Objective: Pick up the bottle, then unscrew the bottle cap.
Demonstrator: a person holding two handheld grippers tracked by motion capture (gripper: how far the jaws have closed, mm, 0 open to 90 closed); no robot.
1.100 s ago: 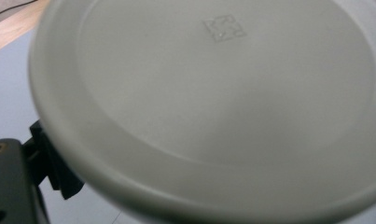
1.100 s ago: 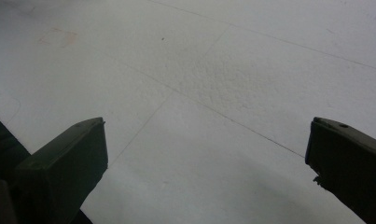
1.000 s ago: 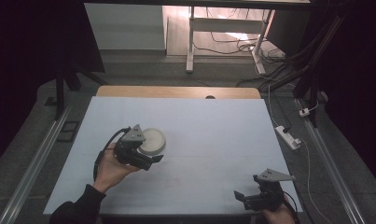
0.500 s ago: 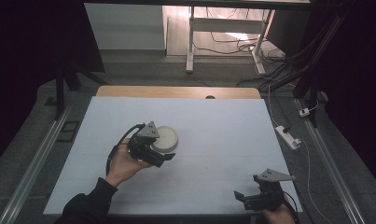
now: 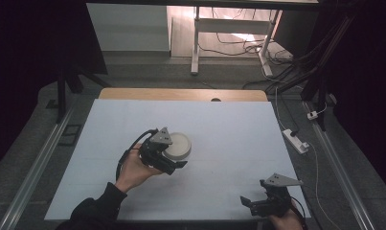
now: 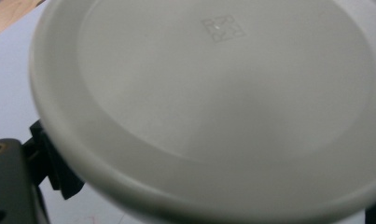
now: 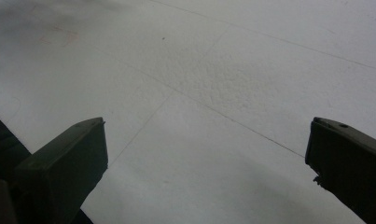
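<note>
1. The person's left gripper is holding a pale round plate by its near rim, a little left of the middle of the white table.
2. In the left gripper view the plate is looming close and tilted, its rim pinched in the jaws, so the grasp is looking firm.
3. To carry it well, I'd keep the plate level and move slowly, since an edge grip is letting it lever.
4. The right gripper is resting at the near right edge, jaws spread wide over bare table, grasping nothing.
</note>
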